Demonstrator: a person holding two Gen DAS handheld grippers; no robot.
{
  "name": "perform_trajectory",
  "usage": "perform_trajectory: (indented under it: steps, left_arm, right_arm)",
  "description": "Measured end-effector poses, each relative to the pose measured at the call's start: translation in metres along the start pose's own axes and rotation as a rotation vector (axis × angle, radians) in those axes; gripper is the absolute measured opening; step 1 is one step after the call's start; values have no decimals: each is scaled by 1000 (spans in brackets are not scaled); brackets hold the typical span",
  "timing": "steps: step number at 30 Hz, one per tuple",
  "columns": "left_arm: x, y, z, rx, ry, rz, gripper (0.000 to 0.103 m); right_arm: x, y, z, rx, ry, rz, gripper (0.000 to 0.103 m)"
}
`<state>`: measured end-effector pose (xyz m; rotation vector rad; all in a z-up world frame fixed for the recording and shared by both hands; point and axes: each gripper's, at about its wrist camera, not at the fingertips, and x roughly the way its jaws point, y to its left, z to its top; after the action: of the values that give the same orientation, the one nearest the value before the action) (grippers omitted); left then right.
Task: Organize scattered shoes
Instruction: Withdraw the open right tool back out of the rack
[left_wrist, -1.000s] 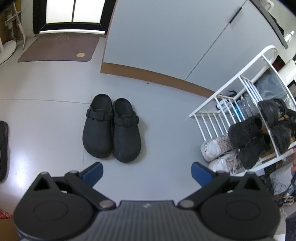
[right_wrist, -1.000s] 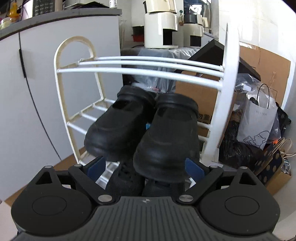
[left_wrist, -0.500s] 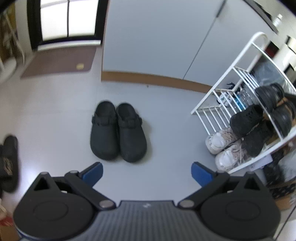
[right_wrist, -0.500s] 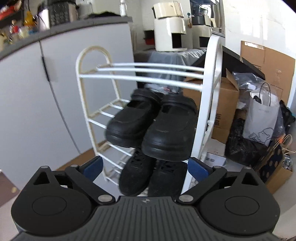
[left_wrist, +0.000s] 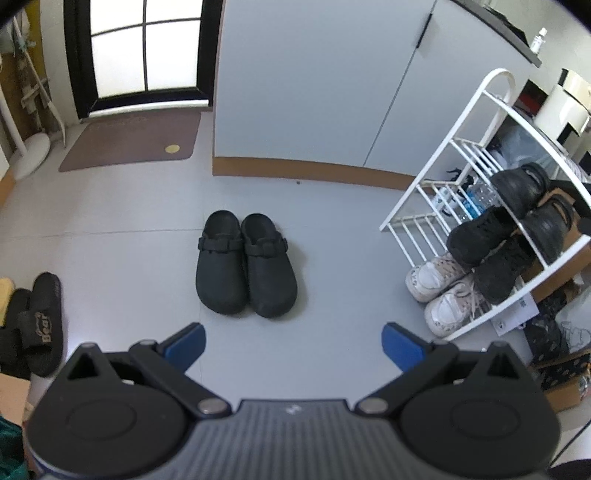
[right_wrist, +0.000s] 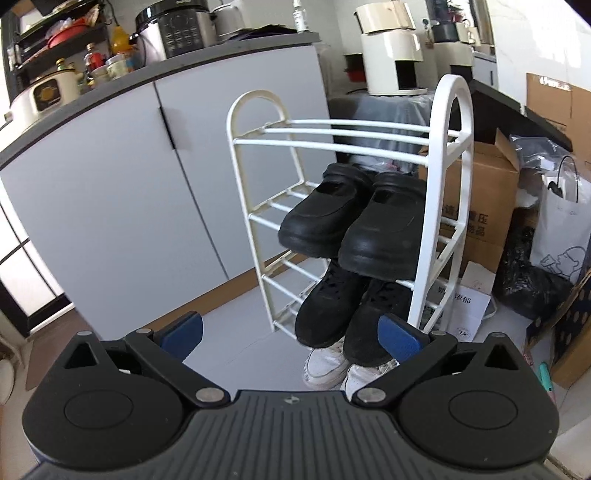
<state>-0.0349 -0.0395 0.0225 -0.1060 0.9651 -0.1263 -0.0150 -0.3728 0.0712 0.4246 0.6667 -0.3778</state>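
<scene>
Both the left tool (left_wrist: 291, 341) and right tool (right_wrist: 290, 332) gape wide, empty; the glossy black strap shoes (right_wrist: 354, 229) overhang the white wire shoe rack's (right_wrist: 448, 206) front rail and could slide off if bumped

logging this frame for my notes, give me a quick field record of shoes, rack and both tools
floor pair: black clogs, side by side on the floor
slides: black slides, left edge of the floor
rack: white rack, top tier bare
rack shoes: black shoes above black sneakers above white sneakers
left tool: open, nothing held
right tool: open, nothing held
</scene>
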Motion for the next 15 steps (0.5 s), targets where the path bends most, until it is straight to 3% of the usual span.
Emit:
perform_trajectory:
  steps: [5,15]
  left_arm:
    - [-8,-2,7,17,-11,-10,103]
    - [25,5,12,90,29,-22,103]
  right_arm:
    - [-1,2,-5,-9,34,22,103]
    - [6,28,-29,-112,83,53,103]
